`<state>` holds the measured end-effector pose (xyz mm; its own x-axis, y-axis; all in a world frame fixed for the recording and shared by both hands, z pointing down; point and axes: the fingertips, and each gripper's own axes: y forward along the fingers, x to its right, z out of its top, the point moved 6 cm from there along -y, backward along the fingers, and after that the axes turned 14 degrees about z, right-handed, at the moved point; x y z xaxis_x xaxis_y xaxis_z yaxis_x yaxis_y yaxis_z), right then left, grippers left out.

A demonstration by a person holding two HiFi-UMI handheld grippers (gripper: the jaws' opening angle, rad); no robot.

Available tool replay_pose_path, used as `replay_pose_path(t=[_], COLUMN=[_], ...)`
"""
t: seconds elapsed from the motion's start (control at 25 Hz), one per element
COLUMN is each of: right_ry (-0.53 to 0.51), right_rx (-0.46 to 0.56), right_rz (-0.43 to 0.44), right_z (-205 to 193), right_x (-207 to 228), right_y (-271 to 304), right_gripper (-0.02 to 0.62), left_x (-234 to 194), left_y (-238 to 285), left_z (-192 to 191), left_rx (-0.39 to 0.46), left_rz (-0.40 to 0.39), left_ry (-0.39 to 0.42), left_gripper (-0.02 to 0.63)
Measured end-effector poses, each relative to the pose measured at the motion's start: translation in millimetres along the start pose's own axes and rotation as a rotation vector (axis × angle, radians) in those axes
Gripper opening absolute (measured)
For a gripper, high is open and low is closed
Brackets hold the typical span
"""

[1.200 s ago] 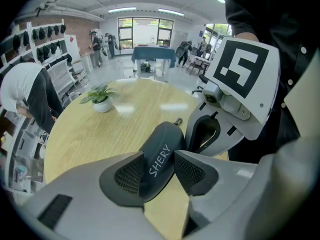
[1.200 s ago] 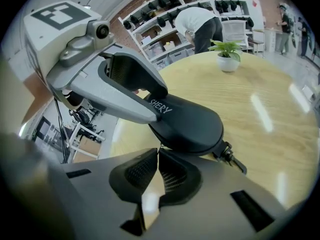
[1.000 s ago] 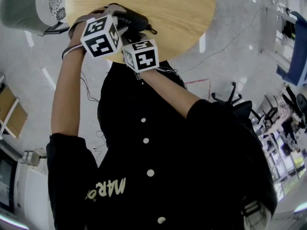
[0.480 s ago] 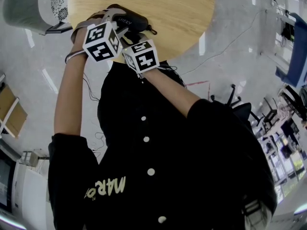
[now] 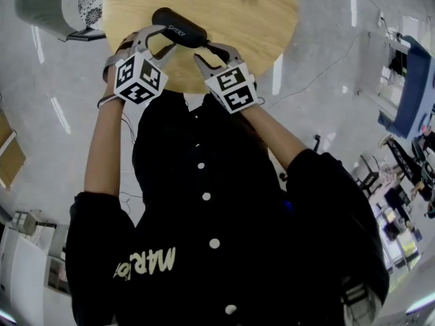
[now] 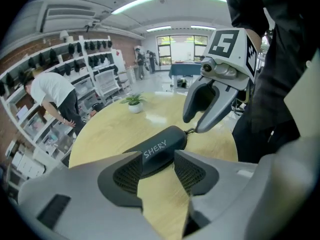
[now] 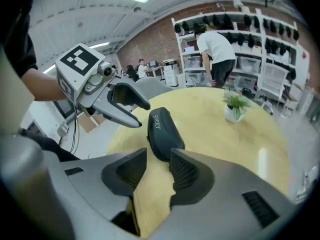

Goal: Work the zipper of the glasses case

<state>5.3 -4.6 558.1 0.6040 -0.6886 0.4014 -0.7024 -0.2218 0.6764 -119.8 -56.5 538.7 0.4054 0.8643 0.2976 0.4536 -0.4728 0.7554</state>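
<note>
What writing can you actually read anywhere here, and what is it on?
"SHERY": white letters on the black glasses case.
"MAR", then unclear letters: on the person's black jacket.
The marker cubes bear square patterns, no words; nothing else is legible.

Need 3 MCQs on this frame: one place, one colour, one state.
1. Where is the glasses case? A) on the round table B) on the floor C) on a shelf
2. Its colour? A) white B) black C) red
3. The right hand-held gripper's jaws? A) shut on the case B) shut, empty C) apart, empty
Key: 1 A, it lies on the wooden top; 2 B, dark shell, white lettering; 3 C, jaws have just been opening, nothing between them.
</note>
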Motion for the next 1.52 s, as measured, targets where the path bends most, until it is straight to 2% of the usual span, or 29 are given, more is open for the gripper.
replay_pose_path(t=[0.2, 0.48, 0.64, 0.88, 1.12, 1.32, 1.44, 1.52], right_ry=[-0.122, -0.253, -0.299, -0.301, -0.247, -0.253, -0.258, -0.257], right_rx=[-0.026, -0.126, -0.191, -0.265, -0.275, -0.272, -0.276, -0.280], right_rz=[0.007, 0.089, 0.087, 0.081, 0.110, 0.128, 0.128, 0.127], right_z=[22, 55, 64, 61, 66, 66, 65, 66], right_x=[2, 0, 0, 2, 4, 5, 5, 5], right_y=[1, 25, 40, 51, 52, 51, 53, 53], right_gripper=[0.150, 0.150, 0.141, 0.138, 0.141, 0.141, 0.141, 0.141], left_x=[15, 34, 38, 37, 38, 40, 43, 43], left_y=[-14, -6, 7, 22, 29, 32, 35, 35], left_z=[-24, -39, -42, -44, -50, -46, -44, -43], left_rx=[-0.041, -0.093, -0.109, -0.103, -0.133, -0.147, -0.161, -0.169], left_rz=[0.067, 0.172, 0.189, 0.154, 0.111, 0.126, 0.115, 0.115], left_ry=[-0.168, -0.310, -0.390, -0.390, -0.438, -0.433, -0.434, -0.436], left_gripper=[0.190, 0.189, 0.179, 0.161, 0.132, 0.111, 0.044, 0.029])
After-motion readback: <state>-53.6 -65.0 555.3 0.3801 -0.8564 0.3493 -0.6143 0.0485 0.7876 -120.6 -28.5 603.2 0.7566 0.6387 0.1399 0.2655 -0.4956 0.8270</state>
